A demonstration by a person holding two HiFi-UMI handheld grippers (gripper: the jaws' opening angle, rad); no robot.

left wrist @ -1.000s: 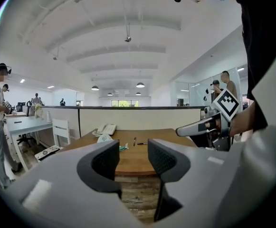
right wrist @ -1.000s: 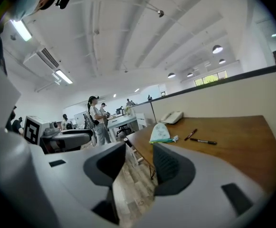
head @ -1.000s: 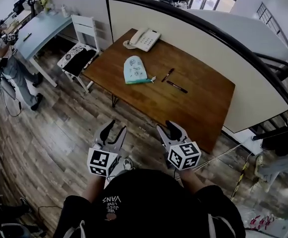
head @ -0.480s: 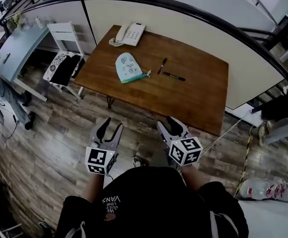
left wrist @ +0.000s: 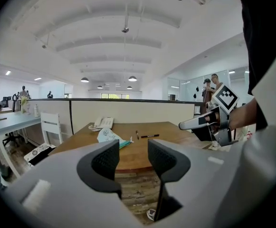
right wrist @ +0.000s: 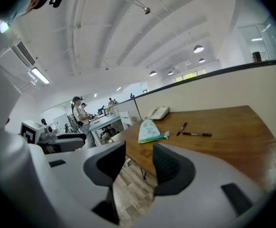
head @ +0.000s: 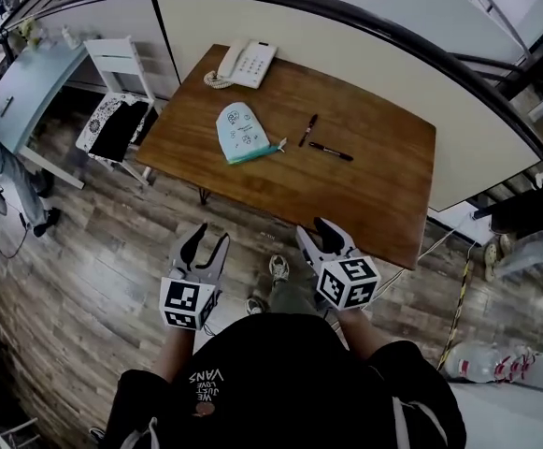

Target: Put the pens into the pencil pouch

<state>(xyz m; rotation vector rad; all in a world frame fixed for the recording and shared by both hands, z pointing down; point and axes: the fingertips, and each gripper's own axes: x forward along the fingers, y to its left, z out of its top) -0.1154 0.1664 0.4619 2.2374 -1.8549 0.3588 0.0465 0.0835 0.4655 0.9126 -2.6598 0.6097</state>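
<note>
Two pens are lying on the wooden table (head: 383,215), a slanted pen (head: 307,130) and a level pen (head: 331,152) just beside it. Both are resting right of the pale blue pouch (head: 238,132), neither inside it yet. You are walking closer: over the last second the table has been swinging squarer in front of you, and your shoe (head: 278,267) is stepping toward its near edge. You are holding the left gripper (head: 209,238) and right gripper (head: 311,230) at waist height, jaws moderately parted, gripping nothing. Pens and pouch are sitting well ahead of both grippers, so you are not yet reaching.
</note>
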